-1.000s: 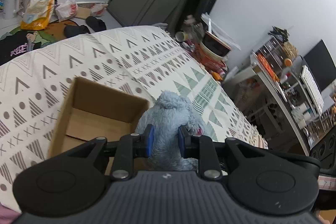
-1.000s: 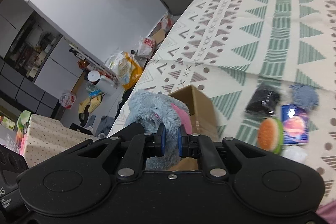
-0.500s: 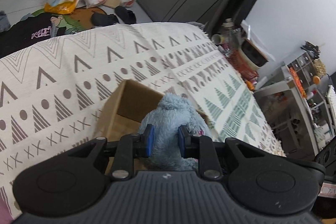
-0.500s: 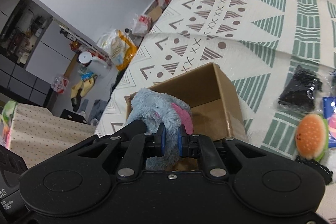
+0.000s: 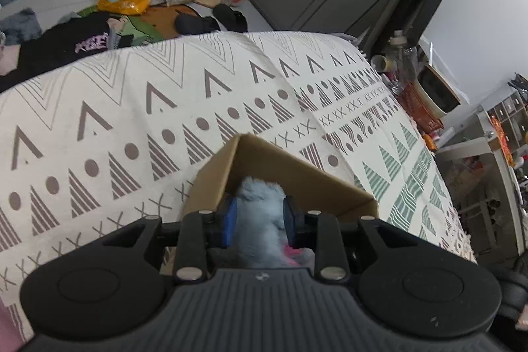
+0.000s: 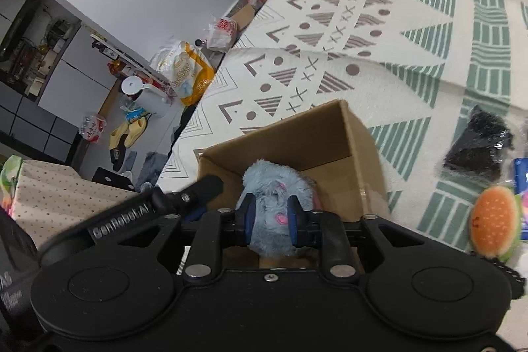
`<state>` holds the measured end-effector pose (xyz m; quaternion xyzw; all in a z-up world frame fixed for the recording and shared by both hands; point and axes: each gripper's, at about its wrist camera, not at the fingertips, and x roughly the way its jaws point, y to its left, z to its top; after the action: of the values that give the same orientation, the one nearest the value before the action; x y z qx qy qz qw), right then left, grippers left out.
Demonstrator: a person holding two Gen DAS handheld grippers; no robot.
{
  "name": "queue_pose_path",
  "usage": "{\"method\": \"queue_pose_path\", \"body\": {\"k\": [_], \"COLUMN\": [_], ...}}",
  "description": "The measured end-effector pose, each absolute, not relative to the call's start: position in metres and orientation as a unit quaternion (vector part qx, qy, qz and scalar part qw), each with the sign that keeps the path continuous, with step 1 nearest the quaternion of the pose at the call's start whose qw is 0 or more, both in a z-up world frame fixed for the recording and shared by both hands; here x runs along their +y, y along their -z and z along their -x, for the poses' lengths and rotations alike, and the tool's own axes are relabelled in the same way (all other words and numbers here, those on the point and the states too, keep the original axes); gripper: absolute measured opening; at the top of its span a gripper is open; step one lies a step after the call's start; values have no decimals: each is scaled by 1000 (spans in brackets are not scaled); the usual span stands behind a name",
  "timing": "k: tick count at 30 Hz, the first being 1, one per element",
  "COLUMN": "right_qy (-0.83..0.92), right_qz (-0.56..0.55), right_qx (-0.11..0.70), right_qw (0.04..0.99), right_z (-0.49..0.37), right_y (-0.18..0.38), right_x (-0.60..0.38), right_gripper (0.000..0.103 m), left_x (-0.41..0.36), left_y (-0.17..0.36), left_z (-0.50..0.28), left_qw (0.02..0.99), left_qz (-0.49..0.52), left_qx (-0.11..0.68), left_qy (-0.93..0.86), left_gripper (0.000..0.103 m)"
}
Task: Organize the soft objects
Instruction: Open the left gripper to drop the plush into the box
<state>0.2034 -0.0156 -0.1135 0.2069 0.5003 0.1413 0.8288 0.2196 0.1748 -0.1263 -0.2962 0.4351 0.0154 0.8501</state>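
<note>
blue plush toy (image 6: 274, 210): fluffy, pink patches, down inside open cardboard box (image 6: 359, 147) | left gripper (image 5: 259, 225): blue pads clamped on its fur | right gripper (image 6: 272, 218): clamped on it too | box sits on patterned blanket (image 5: 132, 108) | burger plush (image 6: 493, 221) at 3 o'clock, black bagged item (image 6: 478, 147) at 2 o'clock of the box in the right wrist view

A fluffy blue stuffed toy (image 6: 274, 210) with pink patches is sitting low inside an open brown cardboard box (image 6: 330, 134) on the patterned bedspread; to the box's right, an orange plush burger (image 6: 493, 225) and a crumpled black item (image 6: 478, 150) are lying on the bedspread, the two near each other but apart.
</note>
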Motion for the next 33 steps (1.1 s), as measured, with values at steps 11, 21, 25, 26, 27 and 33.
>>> {"method": "queue_pose_path", "body": {"k": [11,21,25,26,27,33], "right_qy": [-145,-140,-145,-144,-143,-136], "right_qz": [-198,-209,-204,-203,-200,-203], "right_qx": [462,431,422,420,418,421], "right_qw": [852,867,871,873,875,874], "right_z": [-165,-138,-130,-129,-126,-117], "right_y": [68,31,25,23,23,20], "right_x": [-65,-131,-152,-158,-163,-198], "right_gripper": [74,98,100,100,100,100], "left_x": [147,94,76,72,67,41], "left_y": [74,23,12,9,8,-4], "left_z": [-202,-181,-166,-162,-159,-140], "left_qw": [884,908,908,908,910,908], "left_qz": [244,189,173,169,163,155], "left_qx": [394,371,377,378,377,385], "left_qy": [-55,-55,-59,-58,-58,-58], "left_gripper": [77,91,92,92,92,92]}}
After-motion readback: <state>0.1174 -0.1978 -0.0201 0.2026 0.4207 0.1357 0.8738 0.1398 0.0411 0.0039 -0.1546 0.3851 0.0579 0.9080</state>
